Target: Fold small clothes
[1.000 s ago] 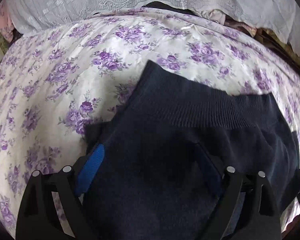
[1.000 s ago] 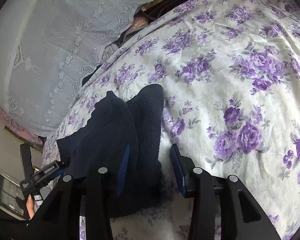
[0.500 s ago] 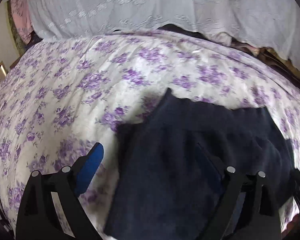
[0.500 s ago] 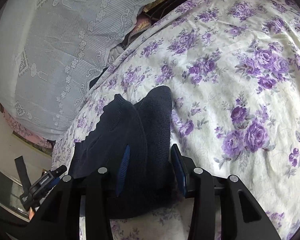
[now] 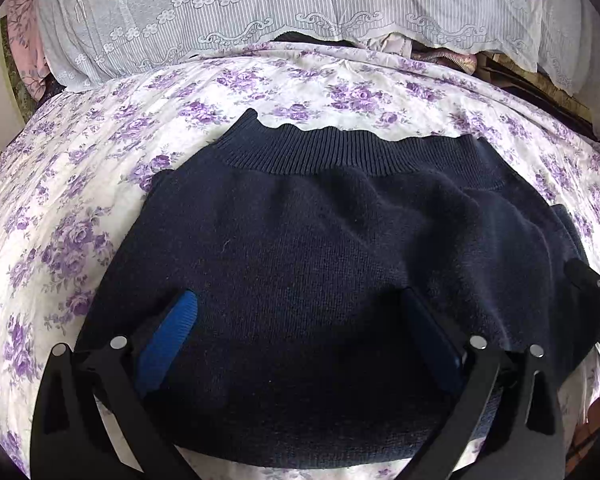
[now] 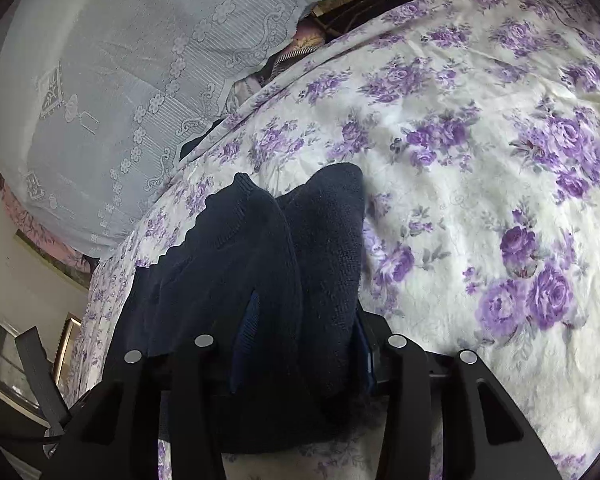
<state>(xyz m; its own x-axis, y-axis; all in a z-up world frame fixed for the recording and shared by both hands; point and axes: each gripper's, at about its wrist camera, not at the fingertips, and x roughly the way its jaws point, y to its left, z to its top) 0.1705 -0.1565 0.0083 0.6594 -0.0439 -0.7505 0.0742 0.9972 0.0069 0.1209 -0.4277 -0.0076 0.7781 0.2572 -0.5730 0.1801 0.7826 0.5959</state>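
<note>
Navy knit garment (image 5: 312,240) lies on bed, spread over floral sheet (image 5: 60,208) w/ purple roses on cream; ribbed band at far edge, turned toward lace-trimmed white cloth (image 5: 260,12) at head of bed; near edge bunched twd both tools.

Left gripper (image 5: 304,332): jaws wide, have just been opening further; blue pads stand well apart w/ broad stretch of knit lying between them; cloth not pinched, pads not pressing in on it as far as I can see; left pad (image 5: 168,344) sits over garment's left part, right one in shadow over dark knit; tool points down at garment's near half, band lies beyond fingertips.

Right gripper (image 6: 304,340): jaws narrow, have just been closing further; thick fold of same garment (image 6: 300,264) sits between pads and fills gap; both pads look pressed against knit, so clamped on garment's right end; cloth humps up into two rounded lobes just beyond fingertips, far lobe tips twd sheet (image 6: 480,200) on right; rest of garment trails off to left of this tool, scalloped rib edge visible there.

In left view, black part of right tool (image 5: 596,288) shows at garment's right edge; in right view, a dark strap (image 6: 40,376) shows at lower left, beyond bed edge; can't tell what it belongs to.
</note>
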